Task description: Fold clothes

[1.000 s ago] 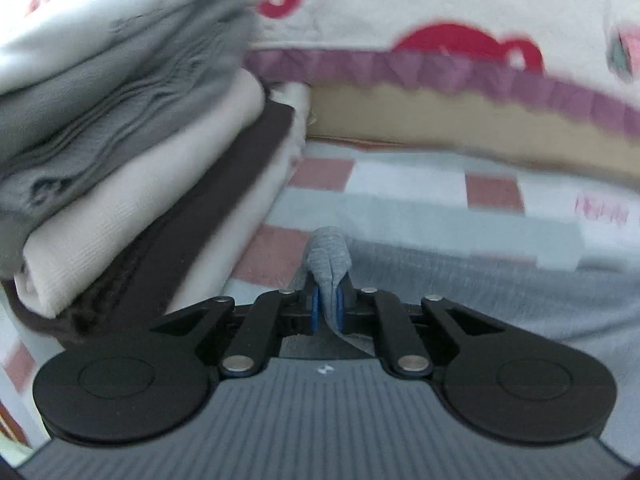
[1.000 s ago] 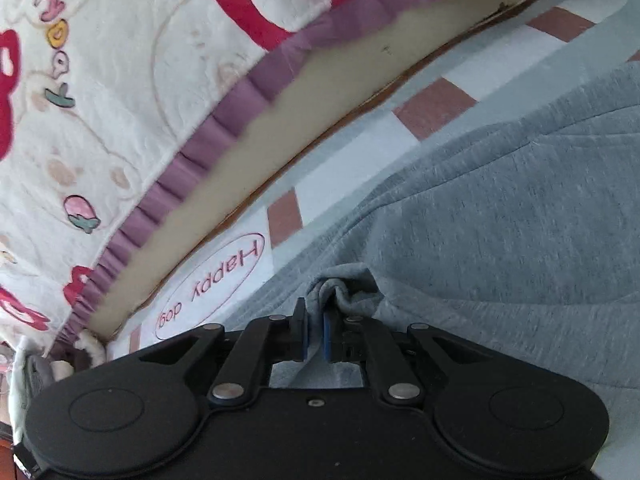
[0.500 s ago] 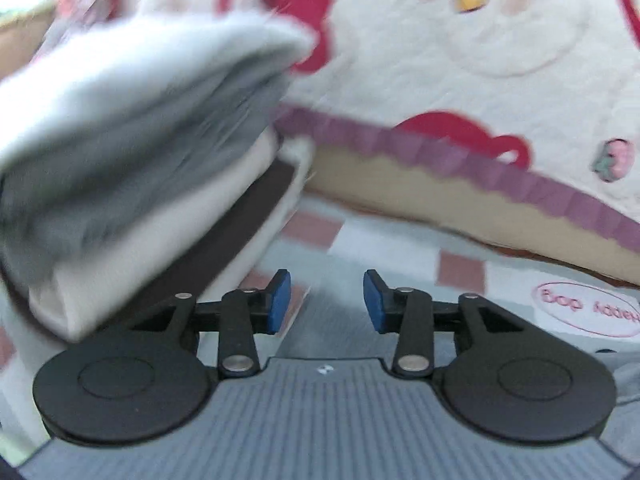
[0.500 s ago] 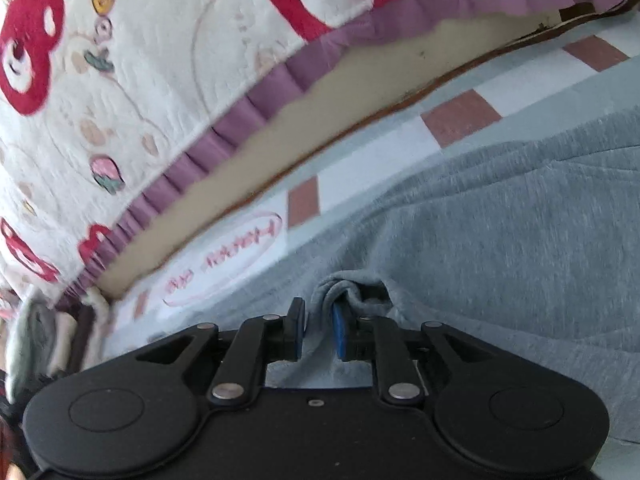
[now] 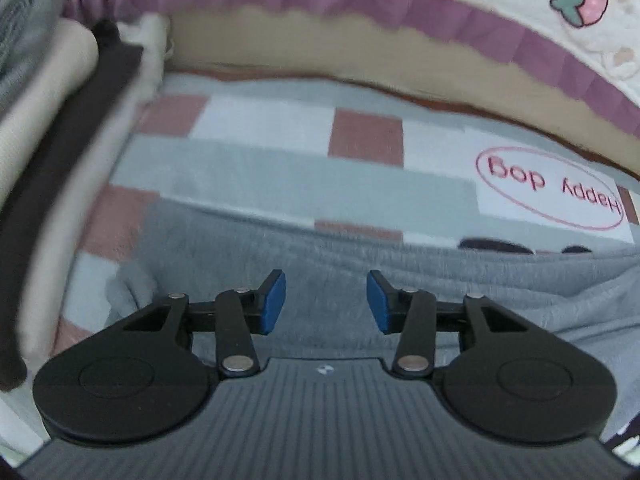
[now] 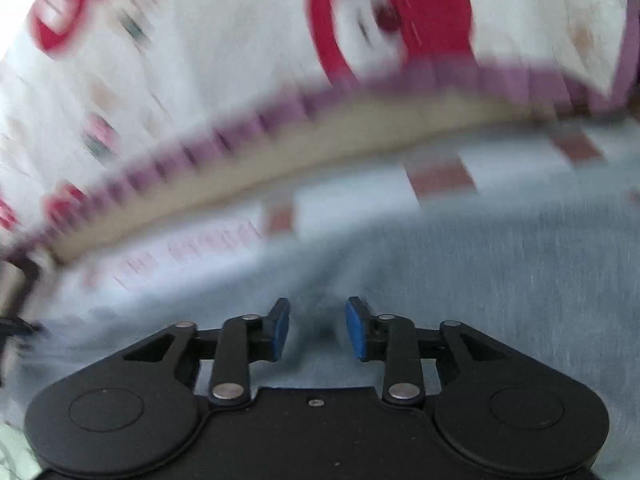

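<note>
A grey sweatshirt-like garment (image 5: pixel 360 272) lies spread on a checked sheet (image 5: pixel 280 128). My left gripper (image 5: pixel 326 300) hovers over its edge, jaws opening, with nothing between the blue pads. In the right wrist view the same grey garment (image 6: pixel 500 264) fills the lower right. My right gripper (image 6: pixel 318 326) is above it with its jaws opening. No cloth is pinched between its pads, though the picture is blurred.
A stack of folded clothes (image 5: pixel 52 120) in grey, cream and dark brown stands at the left. A quilt with a purple frill (image 5: pixel 400 4) and red bear prints runs along the back. The sheet carries a pink oval print (image 5: pixel 552 192).
Both grippers let go of the grey cloth and their jaws spread. The left one swung right, away from the folded stack. The right one rose and rolled.
</note>
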Available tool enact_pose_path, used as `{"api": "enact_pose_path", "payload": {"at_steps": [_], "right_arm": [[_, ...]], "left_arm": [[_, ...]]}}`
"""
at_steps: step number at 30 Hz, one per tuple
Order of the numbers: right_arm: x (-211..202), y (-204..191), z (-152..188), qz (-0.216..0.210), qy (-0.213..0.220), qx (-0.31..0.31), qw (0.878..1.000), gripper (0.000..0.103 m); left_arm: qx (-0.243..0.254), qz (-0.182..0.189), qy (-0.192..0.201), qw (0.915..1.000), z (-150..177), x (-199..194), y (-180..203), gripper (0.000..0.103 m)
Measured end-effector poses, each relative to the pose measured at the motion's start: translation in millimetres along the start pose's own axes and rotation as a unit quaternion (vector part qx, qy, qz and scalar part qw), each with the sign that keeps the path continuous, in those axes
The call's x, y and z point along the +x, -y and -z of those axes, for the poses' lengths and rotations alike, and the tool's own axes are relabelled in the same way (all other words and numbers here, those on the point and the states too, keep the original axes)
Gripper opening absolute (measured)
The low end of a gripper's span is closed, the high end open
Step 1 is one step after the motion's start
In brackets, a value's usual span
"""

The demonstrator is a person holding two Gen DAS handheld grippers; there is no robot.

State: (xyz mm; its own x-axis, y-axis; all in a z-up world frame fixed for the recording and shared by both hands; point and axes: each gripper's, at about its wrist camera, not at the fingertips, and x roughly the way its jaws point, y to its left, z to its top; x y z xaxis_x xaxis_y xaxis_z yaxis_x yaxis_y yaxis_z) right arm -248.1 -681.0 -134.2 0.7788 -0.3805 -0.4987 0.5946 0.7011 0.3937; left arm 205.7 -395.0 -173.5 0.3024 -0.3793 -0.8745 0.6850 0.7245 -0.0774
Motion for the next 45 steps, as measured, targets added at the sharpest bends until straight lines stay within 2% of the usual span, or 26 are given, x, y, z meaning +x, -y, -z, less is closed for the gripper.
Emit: {"api": "enact_pose_path", "payload": {"at_steps": [2,4,6,8,10,12,13,14,15,18,20,22,24,26,29,30,33,34,36,39,40,41,42,43,44,45], "right_arm": [[-21.1,-7.9,-9.6,-0.059,0.069,-0.015,0.996,0.037],[-12.6,-10.8,-17.9,-0.080,0.068,-0.021,0.994,0.041],[28.6,-14.2,-28.0,-0.060,-0.021,-0.036,0.997,0.042],[74.3,-22.1,-32.6,-0.005,-0.109,-0.085,0.990,0.042],[106.4,-31.4,-34.8,0.062,-0.147,-0.128,0.979,0.042],[121.2,-37.7,-36.4,0.089,-0.173,-0.139,0.971,0.042],[123.9,-38.9,-36.8,0.085,-0.176,-0.137,0.971,0.046],[123.0,-37.8,-35.4,0.068,-0.179,-0.128,0.973,0.049],[122.1,-36.0,-31.9,0.053,-0.187,-0.121,0.974,0.051],[121.2,-29.0,-16.7,0.063,-0.191,-0.126,0.972,0.052],[119.1,-21.5,-9.6,0.076,-0.180,-0.124,0.973,0.052],[116.3,-16.0,-9.8,0.071,-0.170,-0.110,0.977,0.051],[113.6,-19.0,-14.0,0.084,-0.157,-0.113,0.977,0.051],[113.4,-22.2,-18.1,0.110,-0.141,-0.121,0.976,0.052],[115.3,-20.0,-19.2,0.125,-0.149,-0.112,0.974,0.052],[116.2,-20.3,-18.4,0.135,-0.154,-0.113,0.972,0.052],[111.7,-29.0,-16.3,0.181,-0.158,-0.134,0.961,0.058],[111.1,-29.0,-15.2,0.185,-0.159,-0.136,0.960,0.063],[111.7,-25.1,-12.4,0.179,-0.162,-0.127,0.962,0.065],[115.8,-14.2,-6.9,0.155,-0.161,-0.099,0.970,0.068],[117.1,-13.1,-5.2,0.148,-0.157,-0.103,0.971,0.068],[117.8,-14.6,-3.7,0.145,-0.152,-0.118,0.970,0.067],[118.1,-16.8,-2.0,0.141,-0.145,-0.137,0.970,0.061],[118.0,-19.5,0.1,0.137,-0.137,-0.158,0.968,0.044],[118.7,-22.1,2.7,0.132,-0.130,-0.180,0.966,0.034],[119.8,-24.5,4.8,0.129,-0.126,-0.199,0.963,0.019]], "left_arm": [[-0.006,-0.002,-0.007,1.0000,0.8,5.8,-4.1,0.045],[-0.007,-0.011,-0.011,0.9999,-1.2,12.3,-6.8,0.045],[-0.006,-0.020,-0.014,0.9997,-3.5,18.8,-9.3,0.047],[-0.002,-0.018,-0.016,0.9997,-6.4,26.4,-5.9,0.048],[0.000,-0.011,-0.019,0.9998,-8.6,33.7,-2.0,0.055],[0.001,-0.004,-0.018,0.9998,-8.9,39.3,1.6,0.058],[0.018,-0.012,-0.007,0.9998,-8.4,38.5,5.4,0.054],[0.037,-0.021,0.005,0.9991,-7.8,37.1,9.6,0.024],[0.057,-0.031,0.018,0.9977,-7.3,35.7,13.8,0.001],[0.101,-0.067,0.077,0.9896,-2.9,21.6,25.0,0.000],[0.107,-0.104,0.127,0.9807,-3.8,6.7,25.4,0.000],[0.106,-0.120,0.143,0.9767,-8.6,0.3,18.8,0.000],[0.099,-0.092,0.125,0.9830,-12.9,-0.3,11.1,0.000],[0.089,-0.047,0.097,0.9902,-15.2,-0.5,4.3,0.009],[0.072,-0.009,0.057,0.9958,-9.9,1.6,1.7,0.039],[0.072,0.002,0.047,0.9963,-7.3,2.7,3.8,0.045],[0.083,0.022,0.020,0.9961,-0.4,7.3,14.0,0.051],[0.087,0.023,0.013,0.9959,1.4,10.5,19.5,0.054],[0.092,0.027,-0.001,0.9954,5.1,17.3,30.6,0.071],[0.091,0.071,-0.022,0.9931,12.8,33.6,36.2,0.083],[0.098,0.064,-0.012,0.9930,17.1,34.6,40.7,0.083],[0.108,0.053,0.001,0.9928,21.8,34.6,45.8,0.082],[0.130,0.038,0.014,0.9906,26.5,33.7,53.9,0.070],[0.154,0.044,0.031,0.9866,31.4,29.8,62.3,0.056],[0.173,0.036,0.039,0.9834,34.0,26.8,70.7,0.023],[0.191,0.025,0.044,0.9803,36.2,24.1,79.2,0.001]]}}
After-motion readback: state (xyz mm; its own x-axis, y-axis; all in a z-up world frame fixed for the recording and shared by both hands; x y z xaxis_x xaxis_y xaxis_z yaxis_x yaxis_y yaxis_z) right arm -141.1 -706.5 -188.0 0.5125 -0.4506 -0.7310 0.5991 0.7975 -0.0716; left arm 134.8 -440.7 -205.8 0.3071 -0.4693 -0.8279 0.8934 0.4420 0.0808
